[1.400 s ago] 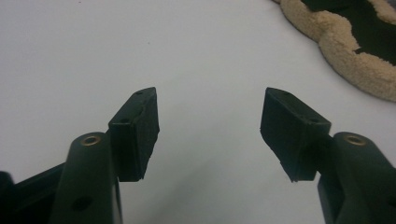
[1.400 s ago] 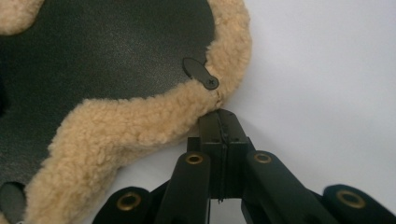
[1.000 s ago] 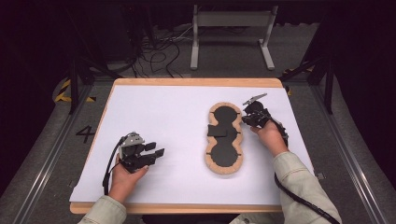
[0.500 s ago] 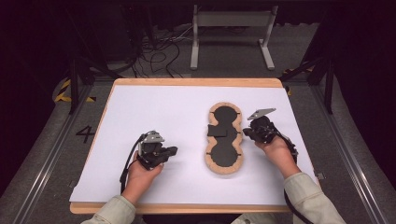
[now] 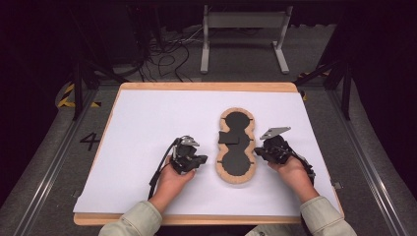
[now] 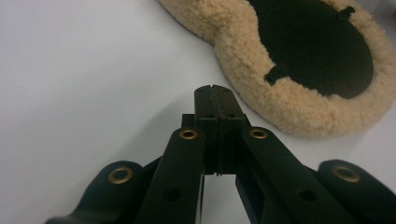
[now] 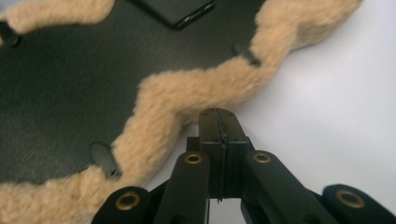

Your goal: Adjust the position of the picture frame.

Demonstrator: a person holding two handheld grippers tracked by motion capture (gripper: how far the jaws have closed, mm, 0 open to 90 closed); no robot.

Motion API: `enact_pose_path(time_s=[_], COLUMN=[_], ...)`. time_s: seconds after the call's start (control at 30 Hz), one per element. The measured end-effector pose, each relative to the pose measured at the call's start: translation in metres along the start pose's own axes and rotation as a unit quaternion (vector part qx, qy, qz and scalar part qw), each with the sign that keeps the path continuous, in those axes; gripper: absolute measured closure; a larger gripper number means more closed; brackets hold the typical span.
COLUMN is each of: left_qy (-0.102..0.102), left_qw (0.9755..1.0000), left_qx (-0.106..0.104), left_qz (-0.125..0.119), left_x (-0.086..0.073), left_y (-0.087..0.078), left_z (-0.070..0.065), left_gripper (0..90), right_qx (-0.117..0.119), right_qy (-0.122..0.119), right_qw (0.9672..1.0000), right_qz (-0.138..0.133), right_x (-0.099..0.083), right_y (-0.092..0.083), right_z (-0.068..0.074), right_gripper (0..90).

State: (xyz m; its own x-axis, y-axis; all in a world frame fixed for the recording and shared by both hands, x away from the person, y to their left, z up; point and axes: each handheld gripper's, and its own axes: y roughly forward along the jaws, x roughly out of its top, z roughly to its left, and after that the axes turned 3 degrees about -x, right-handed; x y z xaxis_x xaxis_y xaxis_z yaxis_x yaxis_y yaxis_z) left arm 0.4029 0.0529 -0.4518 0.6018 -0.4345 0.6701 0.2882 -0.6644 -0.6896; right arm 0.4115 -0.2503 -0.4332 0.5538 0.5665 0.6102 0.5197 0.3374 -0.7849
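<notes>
Lying lengthwise on the white sheet of the table is a peanut-shaped fleece pad with a black middle; the left gripper sits just beside its left edge, jaws having just clenched on nothing; the right gripper sits at its right edge, jaws pressed together, empty.

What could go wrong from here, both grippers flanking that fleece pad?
1. Both grippers, left gripper and right gripper, are shut beside the fleece pad; shut jaws may just nudge it across the smooth white sheet.
2. The right gripper's tips sit at the fluffy rim and might snag only fleece.
</notes>
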Motion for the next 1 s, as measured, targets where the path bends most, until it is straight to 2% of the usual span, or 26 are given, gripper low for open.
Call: enact_pose_path(time_s=[0.07,0.13,0.2,0.27,0.33,0.47,0.53,0.67,0.8,0.87,0.93,1.0], left_qy=[-0.002,-0.003,-0.001,-0.001,-0.007,0.003,0.004,0.025,0.036,0.033,0.026,0.025], left_qw=[1.0,1.0,0.9999,1.0,0.9997,0.9997,0.9994,0.998,0.9957,0.995,0.9948,0.9955], left_qx=[-0.001,-0.009,-0.013,-0.009,-0.02,-0.02,-0.027,-0.045,-0.068,-0.077,-0.084,-0.081], left_qz=[0.007,0.004,0.005,0.003,0.007,0.013,0.021,0.037,0.051,0.053,0.052,0.043], left_x=[0.002,0.005,0.007,0.008,0.008,0.007,0.005,-0.003,-0.012,-0.013,-0.014,-0.013], left_y=[0.009,0.018,0.02,0.022,0.021,0.02,0.019,0.014,0.009,0.007,0.005,0.0], left_z=[-0.002,-0.005,-0.006,-0.008,-0.007,-0.012,-0.015,-0.026,-0.035,-0.035,-0.035,-0.034], left_gripper=[90.0,90.0,90.0,90.0,90.0,90.0,90.0,90.0,90.0,90.0,90.0,84.9], right_qx=[0.005,0.011,0.013,0.012,0.02,0.024,0.032,0.043,0.061,0.067,0.069,0.056], right_qy=[-0.003,-0.002,-0.005,-0.003,0.009,0.022,0.031,0.023,0.012,0.005,-0.015,0.002], right_qw=[1.0,0.9999,0.9999,0.9999,0.9997,0.9991,0.9986,0.9982,0.997,0.9965,0.9963,0.9978], right_qz=[0.004,0.008,0.007,0.008,0.011,0.025,0.03,0.033,0.046,0.051,0.05,0.036], right_x=[-0.002,-0.003,-0.003,-0.003,-0.003,-0.004,-0.007,-0.015,-0.024,-0.027,-0.027,-0.022], right_y=[0.001,0.002,0.002,0.002,0.002,0.0,-0.003,-0.01,-0.02,-0.024,-0.026,-0.028], right_z=[0.003,0.006,0.009,0.01,0.009,0.01,0.012,0.017,0.026,0.031,0.031,0.024], right_gripper=[90.0,90.0,90.0,90.0,90.0,90.0,90.0,90.0,90.0,90.0,90.0,90.0])
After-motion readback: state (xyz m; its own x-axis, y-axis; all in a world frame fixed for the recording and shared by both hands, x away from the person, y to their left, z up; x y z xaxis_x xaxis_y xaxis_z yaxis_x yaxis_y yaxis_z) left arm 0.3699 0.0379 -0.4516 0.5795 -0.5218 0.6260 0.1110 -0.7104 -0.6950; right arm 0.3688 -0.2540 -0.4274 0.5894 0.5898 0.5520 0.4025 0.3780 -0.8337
